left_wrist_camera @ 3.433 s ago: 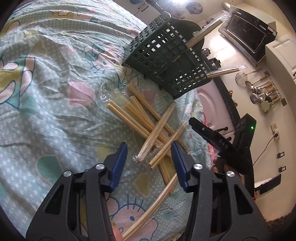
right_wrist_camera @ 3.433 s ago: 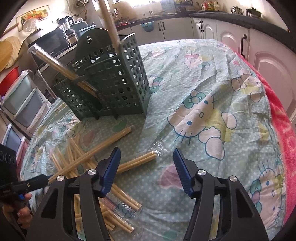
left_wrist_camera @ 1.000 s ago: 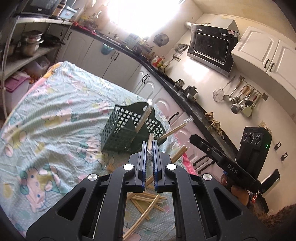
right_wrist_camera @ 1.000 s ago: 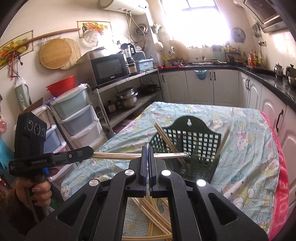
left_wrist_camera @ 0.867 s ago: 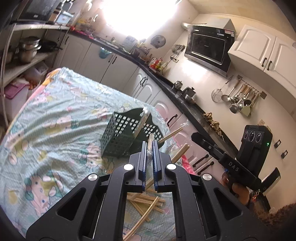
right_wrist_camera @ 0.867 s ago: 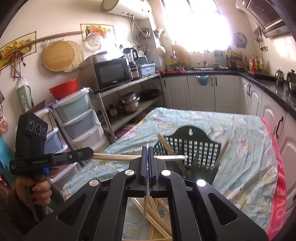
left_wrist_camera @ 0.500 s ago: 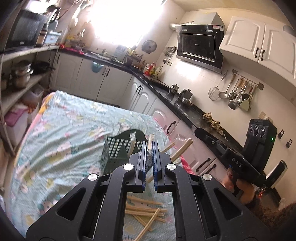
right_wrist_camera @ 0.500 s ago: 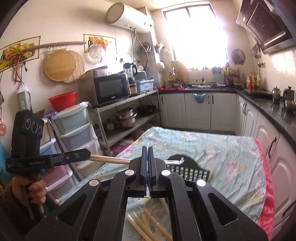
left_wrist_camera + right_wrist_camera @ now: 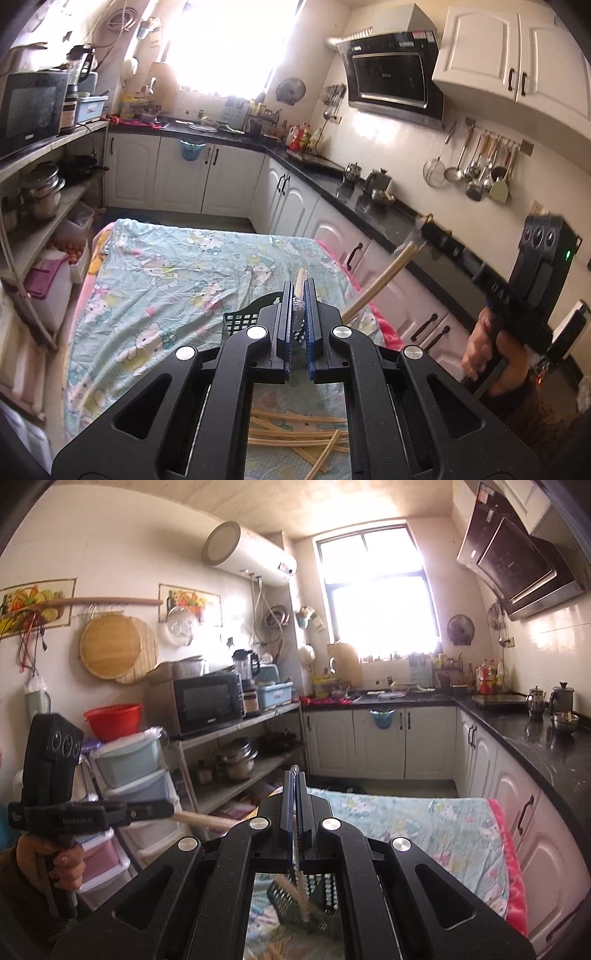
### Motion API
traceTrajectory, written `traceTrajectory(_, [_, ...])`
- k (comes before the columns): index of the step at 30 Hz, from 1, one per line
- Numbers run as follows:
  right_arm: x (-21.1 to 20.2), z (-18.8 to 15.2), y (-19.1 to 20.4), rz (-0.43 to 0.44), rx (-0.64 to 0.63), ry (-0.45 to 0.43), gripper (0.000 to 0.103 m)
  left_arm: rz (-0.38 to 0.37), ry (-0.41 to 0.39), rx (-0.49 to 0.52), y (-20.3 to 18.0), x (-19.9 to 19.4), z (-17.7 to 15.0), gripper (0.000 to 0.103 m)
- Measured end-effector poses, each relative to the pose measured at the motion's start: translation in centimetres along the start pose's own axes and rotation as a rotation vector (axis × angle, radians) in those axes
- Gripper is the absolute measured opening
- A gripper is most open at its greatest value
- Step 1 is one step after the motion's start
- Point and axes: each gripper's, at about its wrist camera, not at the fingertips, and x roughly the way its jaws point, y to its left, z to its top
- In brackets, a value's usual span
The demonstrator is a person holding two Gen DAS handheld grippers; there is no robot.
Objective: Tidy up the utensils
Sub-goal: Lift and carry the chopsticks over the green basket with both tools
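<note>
My left gripper [image 9: 298, 295] is shut on a plastic-wrapped pair of chopsticks [image 9: 300, 280], high above the table. The dark green slotted basket [image 9: 239, 320] sits below, mostly hidden behind the jaws. Loose wrapped chopsticks [image 9: 295, 432] lie on the cloth under it. To the right, the right gripper [image 9: 424, 230] holds another wrapped pair [image 9: 384, 277] slanting down. In the right wrist view my right gripper [image 9: 294, 797] is shut on the clear wrapper end; the sticks [image 9: 301, 893] hang down over the basket [image 9: 321, 912]. The left gripper [image 9: 168, 810] carries its pair [image 9: 207, 820].
The table has a pale green cartoon-print cloth [image 9: 166, 280] with a pink edge [image 9: 509, 867]. White cabinets and a black counter [image 9: 369, 206] run along the right. Shelves with pots [image 9: 236, 764] and stacked plastic drawers [image 9: 129, 775] stand to the left. A person's hand [image 9: 487, 354] grips the right handle.
Both grippers have risen well above the table, each still shut on its wrapped chopsticks. The basket has slid down and shrunk in both views; more of the kitchen shows.
</note>
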Motion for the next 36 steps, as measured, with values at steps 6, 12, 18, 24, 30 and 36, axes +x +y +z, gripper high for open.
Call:
traceTrajectory(6, [0.5,1.1,-1.3,-0.030,0.013,-0.030,0.001,0.014,0.056,0.038,-0.4,1.6,0.5,0.003])
traceTrajectory(12, [1.4,1.3,-2.3,-0.047,0.025,-0.035,0.002,0.026,0.120,0.055,-0.3,3.5,-0.1,0.003])
traceTrajectory(18, [2.5,0.8,-3.1,-0.060,0.031,-0.023,0.001,0.044,0.166,0.071,-0.3,5.0,-0.6,0.003])
traceTrajectory(24, [3.7,-0.4,-4.1,-0.077,0.047,0.010,0.002,0.076,0.211,0.079,0.0,6.6,-1.5,0.003])
traceTrajectory(30, [4.7,-1.7,-5.2,-0.098,0.066,0.036,0.002,0.113,0.247,0.099,0.2,8.2,-2.5,0.003])
traceTrajectory(36, [5.8,-3.0,-5.7,-0.106,0.076,0.064,0.002,0.101,0.278,0.077,0.5,9.7,-3.4,0.003])
